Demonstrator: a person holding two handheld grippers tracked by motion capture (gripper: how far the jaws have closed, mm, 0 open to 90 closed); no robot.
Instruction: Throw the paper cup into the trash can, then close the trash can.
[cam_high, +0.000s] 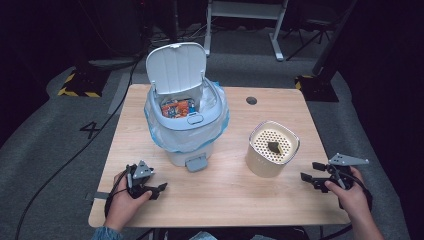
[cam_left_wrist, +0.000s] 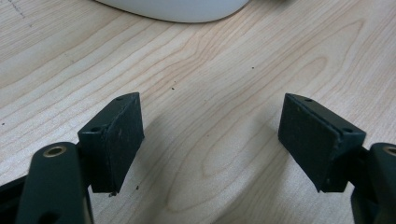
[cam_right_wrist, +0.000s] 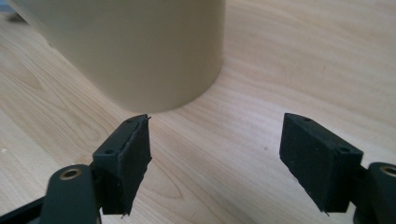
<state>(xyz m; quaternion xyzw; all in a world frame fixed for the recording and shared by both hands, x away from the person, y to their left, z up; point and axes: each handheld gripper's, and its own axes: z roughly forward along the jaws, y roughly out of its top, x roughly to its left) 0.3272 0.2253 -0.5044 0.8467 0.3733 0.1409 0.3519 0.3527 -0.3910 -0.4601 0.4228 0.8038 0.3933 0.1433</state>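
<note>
Both your grippers stand open and empty; the beige canister (cam_high: 272, 148) sits upright just left of your right gripper (cam_high: 310, 171), nearer than your left gripper (cam_high: 159, 189).

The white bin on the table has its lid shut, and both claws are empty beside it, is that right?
Not quite: the white bin has its lid flipped up, so the packets inside show in the high view. The rest holds: the left claw and right claw are both empty.

Bin (cam_high: 185, 120) left on table (cam_high: 235, 195); canister (cam_high: 272, 149) right of it, near right tool (cam_high: 311, 171).
</note>
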